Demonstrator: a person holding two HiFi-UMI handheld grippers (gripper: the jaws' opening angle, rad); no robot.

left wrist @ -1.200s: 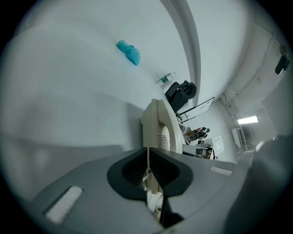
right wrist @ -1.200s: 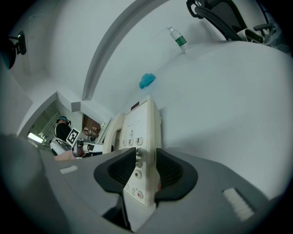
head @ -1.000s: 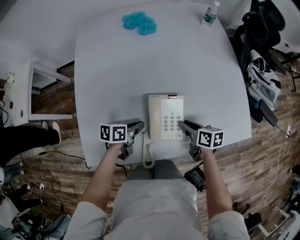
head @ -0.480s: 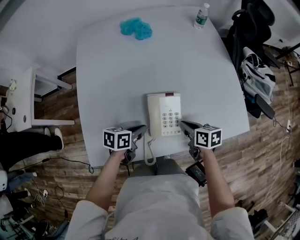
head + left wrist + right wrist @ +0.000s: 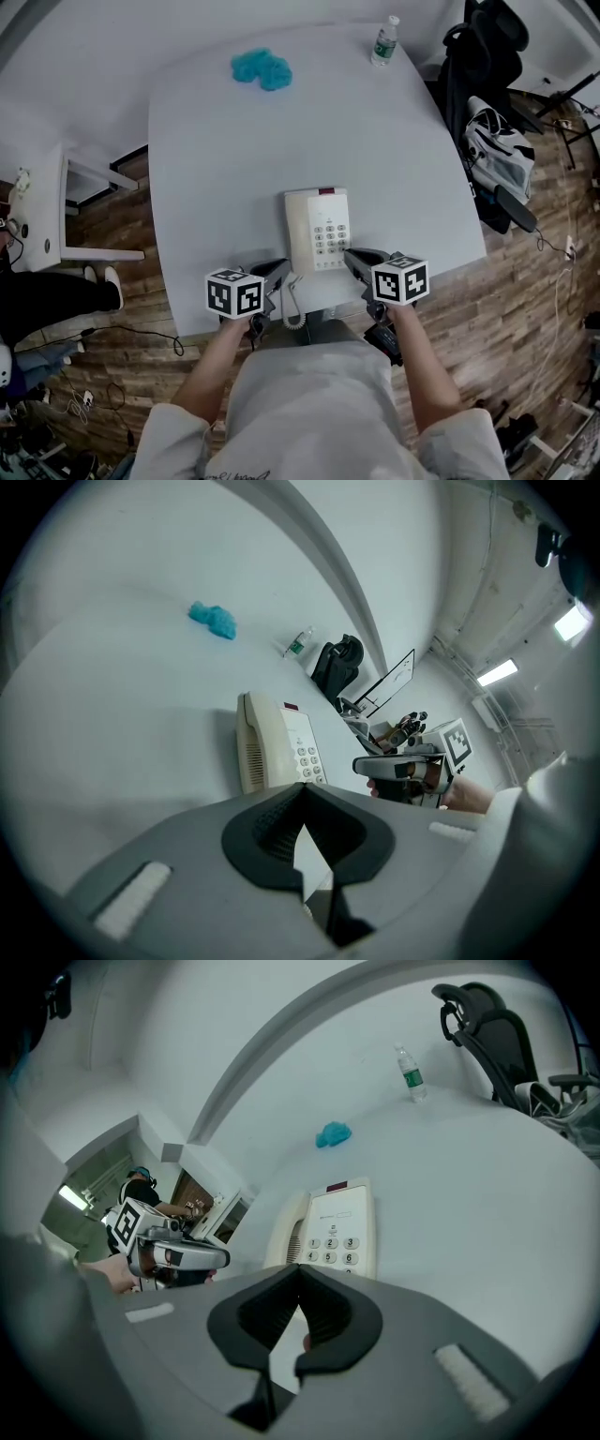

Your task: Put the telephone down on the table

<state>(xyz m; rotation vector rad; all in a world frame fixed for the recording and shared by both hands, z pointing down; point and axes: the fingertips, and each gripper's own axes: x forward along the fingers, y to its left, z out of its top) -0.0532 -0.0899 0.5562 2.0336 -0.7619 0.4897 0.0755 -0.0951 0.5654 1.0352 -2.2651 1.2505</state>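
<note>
Overlapping telephone [image 5: 314,225] corner, right tool [image 5: 353,258], jaws together

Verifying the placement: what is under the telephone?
The telephone lies flat on the white table. Its body covers the surface directly beneath, so anything there is hidden.

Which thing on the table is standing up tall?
The water bottle at the far right corner: it alone stands upright. The cream telephone lies flat, and the blue fluffy thing is a low heap.
</note>
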